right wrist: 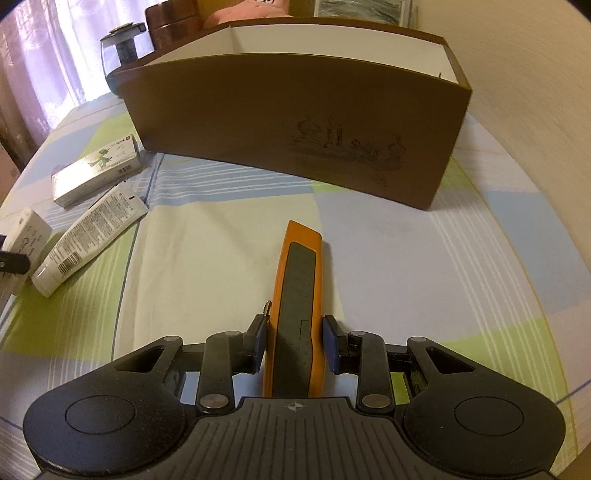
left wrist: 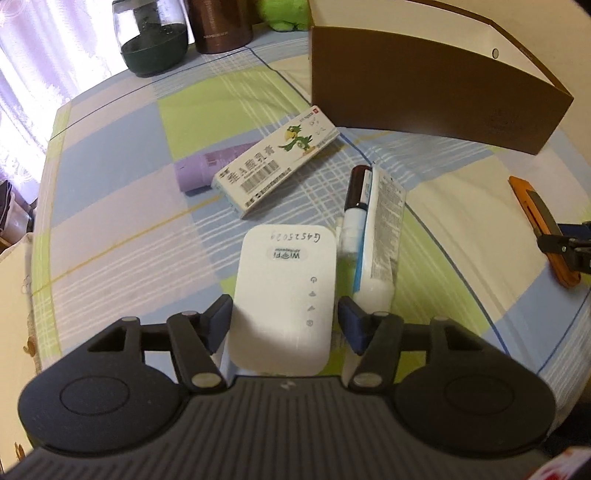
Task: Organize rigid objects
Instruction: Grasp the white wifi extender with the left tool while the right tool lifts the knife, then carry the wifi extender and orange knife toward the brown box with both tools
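Observation:
My left gripper [left wrist: 284, 314] has its jaws around a white WiFi repeater [left wrist: 282, 291] lying on the checked cloth; both pads sit against its sides. My right gripper [right wrist: 295, 332] has its jaws around an orange utility knife [right wrist: 295, 306] lying on the cloth; the left pad touches it and the right pad is very close. The knife also shows in the left wrist view [left wrist: 539, 225]. A brown open box [right wrist: 295, 129] stands behind it, also seen in the left wrist view [left wrist: 432, 77]. The repeater shows at the far left of the right wrist view [right wrist: 27, 232].
A parrot-print carton [left wrist: 277, 162], a purple tube [left wrist: 207, 168], a white tube [left wrist: 382, 232] and a dark-capped marker [left wrist: 356, 199] lie beyond the repeater. The carton [right wrist: 98, 170] and white tube [right wrist: 88, 240] also show in the right wrist view. A glass jar [left wrist: 153, 37] and brown canister [left wrist: 221, 24] stand at the back.

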`<state>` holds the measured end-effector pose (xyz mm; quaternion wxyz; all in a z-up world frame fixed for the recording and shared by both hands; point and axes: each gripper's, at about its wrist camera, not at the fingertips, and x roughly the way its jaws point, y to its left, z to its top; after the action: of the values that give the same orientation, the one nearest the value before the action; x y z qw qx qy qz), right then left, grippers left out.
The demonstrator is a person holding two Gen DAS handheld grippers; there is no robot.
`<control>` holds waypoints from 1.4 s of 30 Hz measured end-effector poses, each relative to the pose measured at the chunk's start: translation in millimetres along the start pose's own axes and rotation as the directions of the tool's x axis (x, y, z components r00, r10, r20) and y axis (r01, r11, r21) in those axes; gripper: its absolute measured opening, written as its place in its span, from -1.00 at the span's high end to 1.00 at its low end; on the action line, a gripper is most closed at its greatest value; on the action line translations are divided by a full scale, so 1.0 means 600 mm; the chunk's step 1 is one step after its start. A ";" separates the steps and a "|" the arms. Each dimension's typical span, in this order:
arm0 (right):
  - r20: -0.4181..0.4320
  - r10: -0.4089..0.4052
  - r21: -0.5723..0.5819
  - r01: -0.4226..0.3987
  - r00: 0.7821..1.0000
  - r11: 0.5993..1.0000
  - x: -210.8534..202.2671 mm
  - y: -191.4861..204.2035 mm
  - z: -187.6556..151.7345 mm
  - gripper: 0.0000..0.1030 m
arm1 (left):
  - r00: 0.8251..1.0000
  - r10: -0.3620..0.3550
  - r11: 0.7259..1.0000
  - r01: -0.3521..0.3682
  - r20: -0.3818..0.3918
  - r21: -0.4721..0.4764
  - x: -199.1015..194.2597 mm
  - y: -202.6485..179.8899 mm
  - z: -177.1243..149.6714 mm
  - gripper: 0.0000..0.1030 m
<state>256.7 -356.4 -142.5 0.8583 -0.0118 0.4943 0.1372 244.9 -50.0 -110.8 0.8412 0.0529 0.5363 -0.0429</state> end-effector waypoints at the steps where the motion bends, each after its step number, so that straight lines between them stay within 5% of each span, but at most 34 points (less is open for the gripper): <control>1: 0.001 0.000 -0.003 0.000 1.000 1.000 0.001 0.000 0.001 0.45 | 1.000 -0.004 1.000 0.004 -0.001 0.000 0.004 -0.002 0.002 -0.10; 13: 0.009 0.008 0.024 -0.008 1.000 1.000 0.009 -0.006 0.009 0.30 | 1.000 0.025 0.999 -0.025 -0.008 -0.033 0.027 -0.008 0.009 -0.01; 42: 0.016 0.001 0.031 -0.001 1.000 1.000 0.009 -0.006 0.024 0.35 | 0.994 0.106 0.990 -0.106 -0.009 -0.089 0.011 -0.012 -0.009 0.00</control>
<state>272.6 -356.1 -140.2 0.8622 0.0028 0.4895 0.1301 241.8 -56.2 -119.3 0.8428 0.0437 0.5359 0.0260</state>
